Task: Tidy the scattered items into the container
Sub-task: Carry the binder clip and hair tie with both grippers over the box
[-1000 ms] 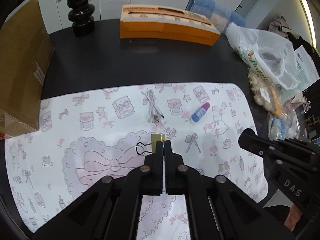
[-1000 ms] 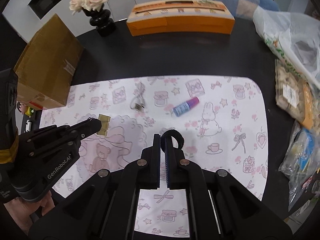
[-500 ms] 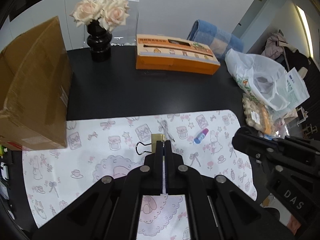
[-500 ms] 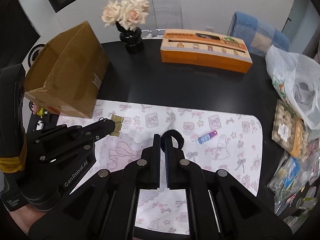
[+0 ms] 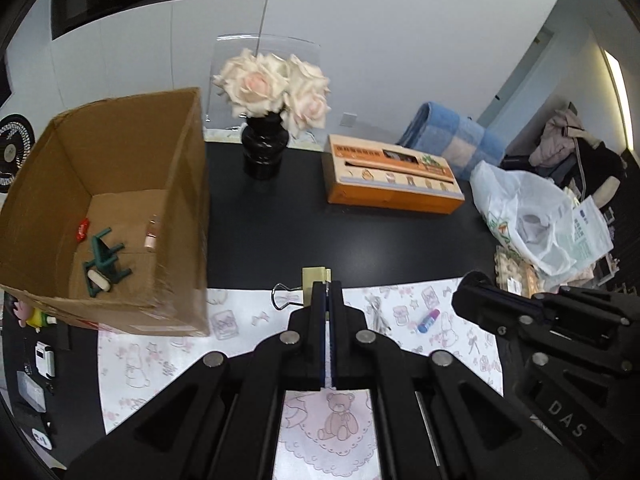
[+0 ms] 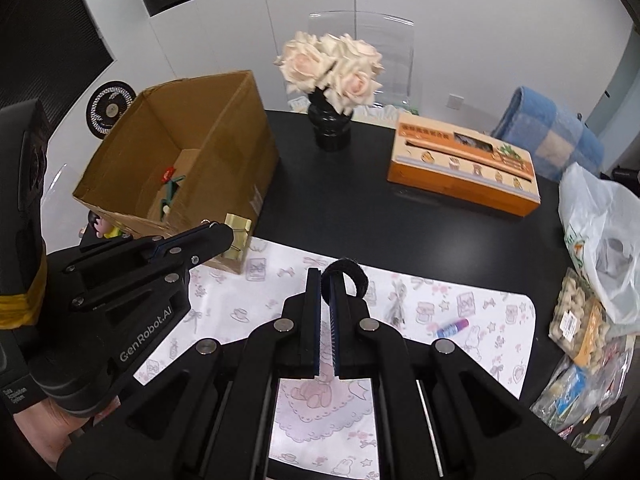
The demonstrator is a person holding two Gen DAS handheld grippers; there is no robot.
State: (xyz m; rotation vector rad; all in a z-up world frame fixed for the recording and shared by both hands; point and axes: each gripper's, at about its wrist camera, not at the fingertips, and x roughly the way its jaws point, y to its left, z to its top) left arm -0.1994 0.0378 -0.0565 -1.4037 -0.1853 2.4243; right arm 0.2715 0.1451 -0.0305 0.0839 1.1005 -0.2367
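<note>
My left gripper is shut on a gold binder clip, held in the air beside the open cardboard box; from the right wrist view the clip hangs near the box's front corner. My right gripper is shut on a black hair tie, raised above the patterned mat. On the mat lie a blue-and-pink tube and a small coiled cable. Inside the box are a green toy chair, a red piece and a small tube.
A black vase of pale roses and an orange carton stand at the back of the black table. A blue towel, a white plastic bag and snack packets crowd the right side. Small gadgets lie at the left edge.
Both grippers have risen well above the mat, each still holding its item, and tilted up and left, so the box's open interior has come into view.
</note>
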